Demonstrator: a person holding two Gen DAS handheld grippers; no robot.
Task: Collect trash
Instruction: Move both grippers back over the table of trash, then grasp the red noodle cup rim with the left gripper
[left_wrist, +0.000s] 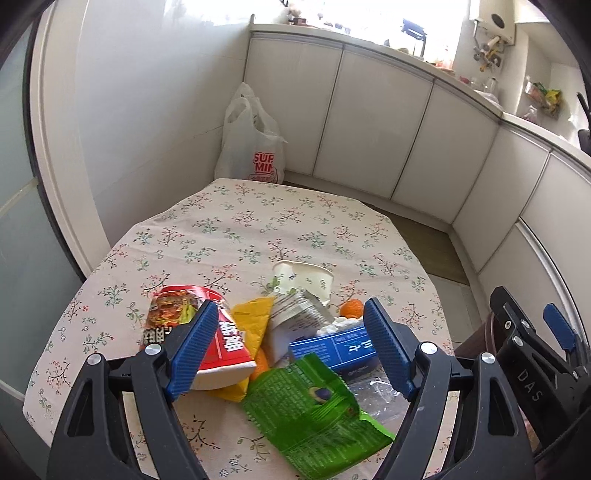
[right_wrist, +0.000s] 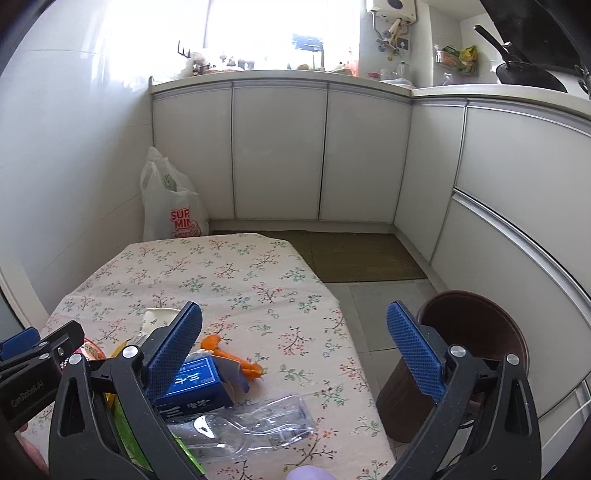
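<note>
This is a home kitchen. White base cabinets run along two walls and meet in a corner, under a pale worktop crowded with small items below a bright window. A wall-mounted water heater with pipes hangs beside the window, and a dark pan sits further along the worktop. A table with a flowered cloth stands on the tiled floor, with a supermarket carrier bag beyond its far edge.

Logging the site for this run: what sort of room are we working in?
Most likely a home kitchen. White base cabinets run under a cluttered countertop by a bright window, and a dark pan sits on the counter. The trash lies on a table with a floral tablecloth.
</note>
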